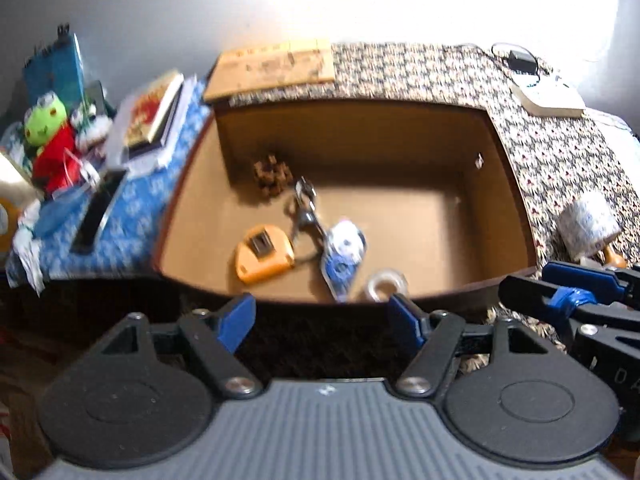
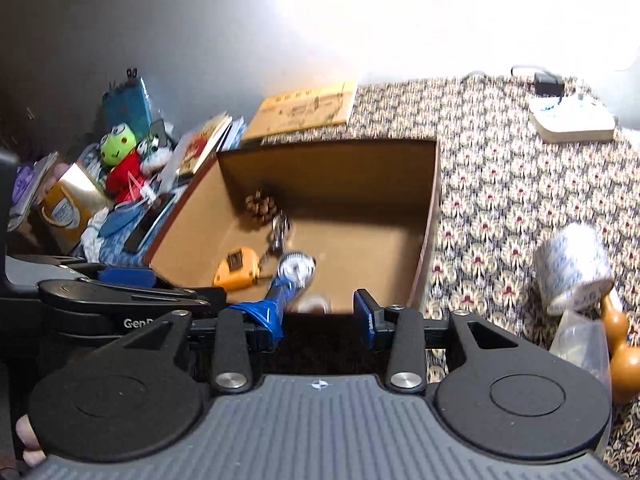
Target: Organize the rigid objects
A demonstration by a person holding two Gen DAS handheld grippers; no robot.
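Tape roll (image 1: 385,285), blurred, behind box rim (image 1: 280,300)

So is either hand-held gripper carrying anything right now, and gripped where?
No, nothing is held. The left hand-held gripper and right hand-held gripper are both open and empty, at the near edge of the cardboard box.

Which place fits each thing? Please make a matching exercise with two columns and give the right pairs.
1. tape measure
2. pine cone
3. wrapped roll
4. frog plush

A. on the patterned cloth, right of the box
B. on the box floor, orange
C. in the box's far left corner
D. left of the box, by the books

Pairs: 1-B, 2-C, 3-A, 4-D
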